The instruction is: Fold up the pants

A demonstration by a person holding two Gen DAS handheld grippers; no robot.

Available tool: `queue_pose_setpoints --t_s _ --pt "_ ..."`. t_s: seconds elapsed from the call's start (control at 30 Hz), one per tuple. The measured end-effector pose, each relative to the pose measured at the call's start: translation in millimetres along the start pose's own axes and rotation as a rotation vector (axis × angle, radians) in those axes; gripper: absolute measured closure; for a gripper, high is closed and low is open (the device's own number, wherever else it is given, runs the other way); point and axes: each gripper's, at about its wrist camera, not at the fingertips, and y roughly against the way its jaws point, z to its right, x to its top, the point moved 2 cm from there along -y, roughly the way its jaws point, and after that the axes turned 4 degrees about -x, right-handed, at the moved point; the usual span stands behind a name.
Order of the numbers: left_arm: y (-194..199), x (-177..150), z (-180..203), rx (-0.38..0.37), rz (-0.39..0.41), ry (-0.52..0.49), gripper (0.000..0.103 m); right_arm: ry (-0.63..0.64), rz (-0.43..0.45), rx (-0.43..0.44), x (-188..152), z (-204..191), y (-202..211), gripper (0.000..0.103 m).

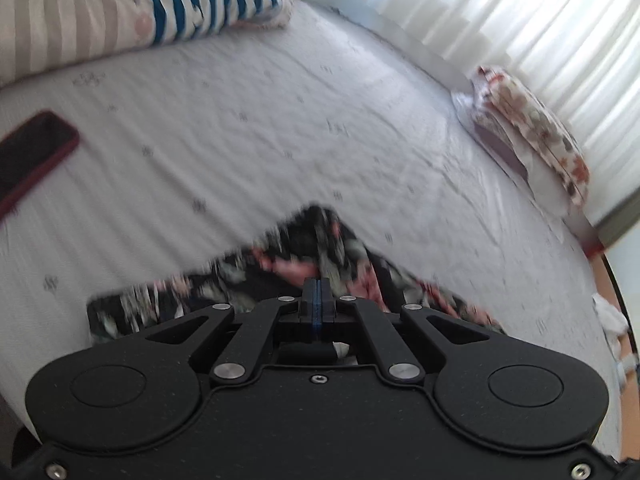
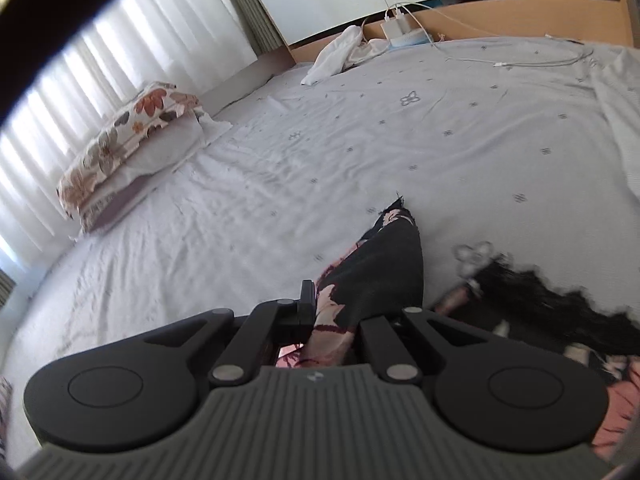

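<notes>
The pants (image 1: 304, 264) are black with pink and white flowers and lie on the pale bed sheet (image 1: 280, 128). In the left wrist view my left gripper (image 1: 317, 292) is shut at their near edge. The cloth rises in a blurred peak just past its tips and falls away to both sides. In the right wrist view my right gripper (image 2: 320, 304) is shut on a fold of the pants (image 2: 380, 272). That fold stands up over the jaws and hides the right finger. More of the pants trails off to the lower right.
A dark flat case with a red rim (image 1: 32, 156) lies at the left. Striped bedding (image 1: 140, 16) is piled at the far side. A flowered pillow (image 2: 120, 140) sits by the curtains. A white cloth (image 2: 340, 52) and a charger with cables (image 2: 396, 24) lie near the headboard.
</notes>
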Motion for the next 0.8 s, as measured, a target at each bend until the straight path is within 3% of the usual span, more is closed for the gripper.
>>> queue_pose_setpoints --t_s 0.13,0.2,0.27,0.37,0.53,0.6,0.67,0.8 --pt "0.2 -27.1 8.3 -0.083 -0.088 -0.02 0.094 -0.003 -0.005 -0.02 -8.9 7.8 1.8 0.101" --pt "-4.3 -33.9 13.1 -0.083 -0.094 -0.016 0.069 -0.005 -0.012 -0.023 -12.6 9.4 1.8 0.101" --pt "-13.5 -35.2 13.4 -0.06 -0.084 0.006 0.057 0.004 -0.011 -0.028 -14.8 7.5 1.9 0.101" --pt "-33.9 -32.2 11.2 -0.035 -0.079 0.05 0.058 0.023 -0.001 -0.035 -15.9 5.3 3.1 0.1" --pt "-54.1 -15.8 22.6 -0.096 -0.022 0.082 0.055 0.048 0.001 -0.051 -16.4 3.8 0.0 0.1" --pt "-66.5 -4.9 27.1 -0.048 0.0 0.071 0.048 0.052 0.003 -0.056 -17.6 4.6 -2.2 0.1" --pt "-83.6 3.8 25.1 0.017 -0.011 0.103 0.049 0.053 0.003 -0.057 -18.5 5.0 -3.3 0.1" --pt "-109.2 11.4 14.7 0.08 -0.013 0.191 0.052 0.058 -0.001 -0.066 -22.0 6.7 -7.5 0.1"
